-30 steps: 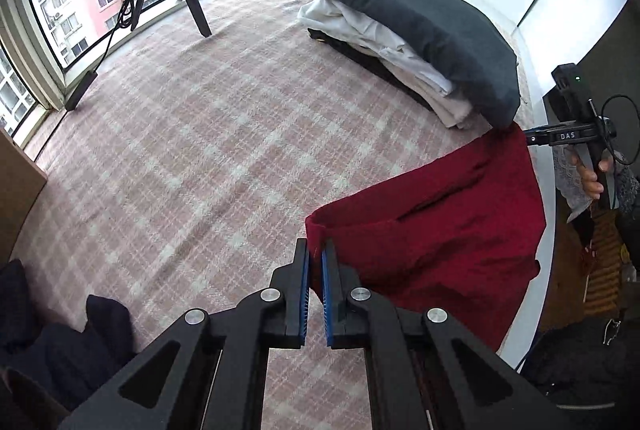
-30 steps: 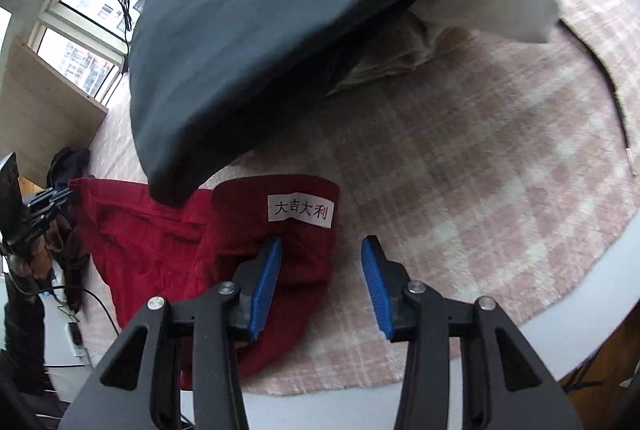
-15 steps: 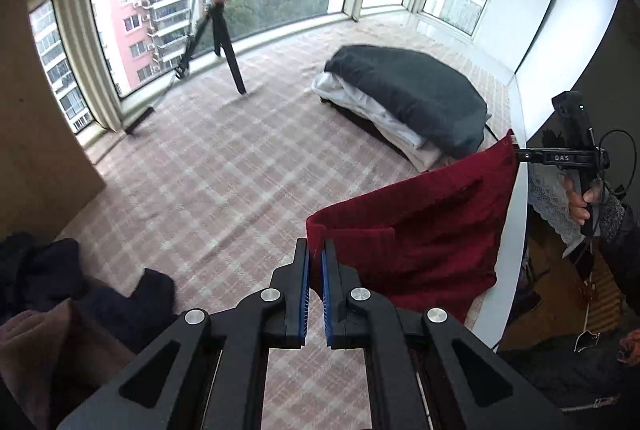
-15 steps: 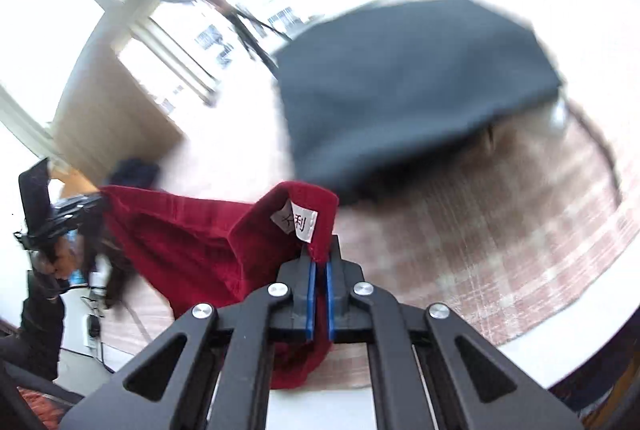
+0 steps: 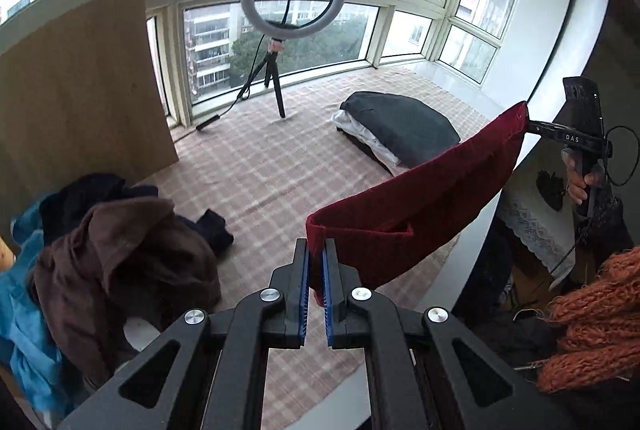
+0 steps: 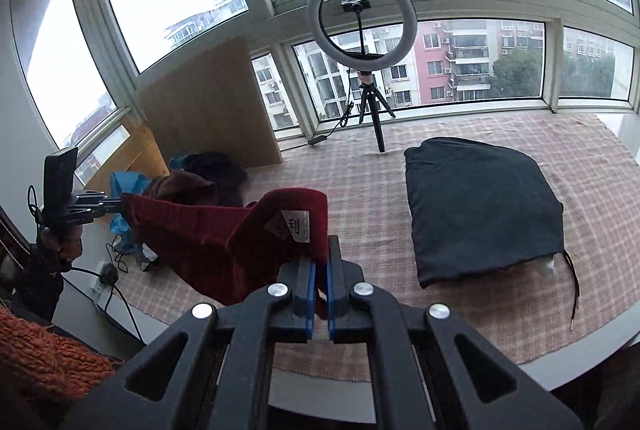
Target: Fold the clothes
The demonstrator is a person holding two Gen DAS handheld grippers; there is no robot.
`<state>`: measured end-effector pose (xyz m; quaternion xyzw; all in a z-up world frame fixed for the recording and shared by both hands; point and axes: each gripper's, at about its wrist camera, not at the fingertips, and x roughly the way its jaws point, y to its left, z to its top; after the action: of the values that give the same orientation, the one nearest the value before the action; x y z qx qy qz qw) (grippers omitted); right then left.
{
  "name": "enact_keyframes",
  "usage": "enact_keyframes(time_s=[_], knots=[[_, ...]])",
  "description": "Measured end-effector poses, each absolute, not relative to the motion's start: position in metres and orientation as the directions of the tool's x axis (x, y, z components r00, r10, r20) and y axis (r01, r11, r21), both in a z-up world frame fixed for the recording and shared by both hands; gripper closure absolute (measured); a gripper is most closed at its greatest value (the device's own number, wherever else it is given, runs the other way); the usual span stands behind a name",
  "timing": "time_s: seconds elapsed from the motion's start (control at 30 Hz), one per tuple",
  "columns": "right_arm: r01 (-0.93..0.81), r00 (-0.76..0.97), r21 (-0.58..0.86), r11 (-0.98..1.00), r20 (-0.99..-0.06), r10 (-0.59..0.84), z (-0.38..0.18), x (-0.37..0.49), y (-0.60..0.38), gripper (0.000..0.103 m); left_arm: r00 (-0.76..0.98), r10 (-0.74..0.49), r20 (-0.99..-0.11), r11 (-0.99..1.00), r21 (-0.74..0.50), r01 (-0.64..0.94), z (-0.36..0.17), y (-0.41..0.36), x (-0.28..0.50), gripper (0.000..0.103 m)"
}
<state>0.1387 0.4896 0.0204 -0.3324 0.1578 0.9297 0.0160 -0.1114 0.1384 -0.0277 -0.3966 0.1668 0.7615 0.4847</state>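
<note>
A dark red garment (image 5: 420, 198) hangs stretched in the air between my two grippers, above the plaid-covered surface (image 5: 256, 166). My left gripper (image 5: 315, 254) is shut on one corner of it. My right gripper (image 6: 319, 266) is shut on the other corner, by the white label (image 6: 296, 226). The garment shows in the right wrist view (image 6: 208, 234), with the left gripper (image 6: 120, 204) at its far end. The right gripper (image 5: 528, 124) shows at the garment's far corner in the left wrist view.
A stack of folded clothes topped by a dark grey piece (image 5: 400, 126) (image 6: 480, 206) lies on the plaid surface. A heap of unfolded clothes, brown (image 5: 120, 250) and blue (image 5: 24, 330), lies at the left. A ring light on a tripod (image 5: 292, 2) stands by the windows. A wooden board (image 5: 76, 94) leans at the left.
The right gripper closed on the labelled corner. Both grippers then rose, lifting the red garment off the plaid surface until it hangs stretched between them.
</note>
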Motion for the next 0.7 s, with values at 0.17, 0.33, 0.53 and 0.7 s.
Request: enact_keyframes(time_s=[0.17,0.33,0.53,0.7], knots=[[-0.162,-0.696,0.273,-0.948,-0.713,-0.087,-0.034,0.074,0.498,0.099,-0.206,0.531,-0.822,-0.537,-0.138,-0.833,-0.070,0.141,-0.136,0.097],[-0.247,-0.429,0.129,-0.960,-0.903,-0.011,-0.165,-0.048,0.519,0.096,-0.336,0.242,-0.910,-0.627,0.118,-0.770,-0.178,0.190,-0.194,0.089],[-0.225,-0.305,0.110,-0.968,-0.951,-0.037,-0.215,-0.051,0.518,0.080,-0.230,0.263,-0.937,-0.601,0.027,-0.799,-0.197,0.186,-0.191,0.088],[-0.277,-0.355,0.180,-0.944,-0.932,-0.073,-0.203,0.009,0.521,0.072,-0.180,0.306,-0.935,-0.499,0.003,-0.866,-0.198,0.197,-0.155,0.064]])
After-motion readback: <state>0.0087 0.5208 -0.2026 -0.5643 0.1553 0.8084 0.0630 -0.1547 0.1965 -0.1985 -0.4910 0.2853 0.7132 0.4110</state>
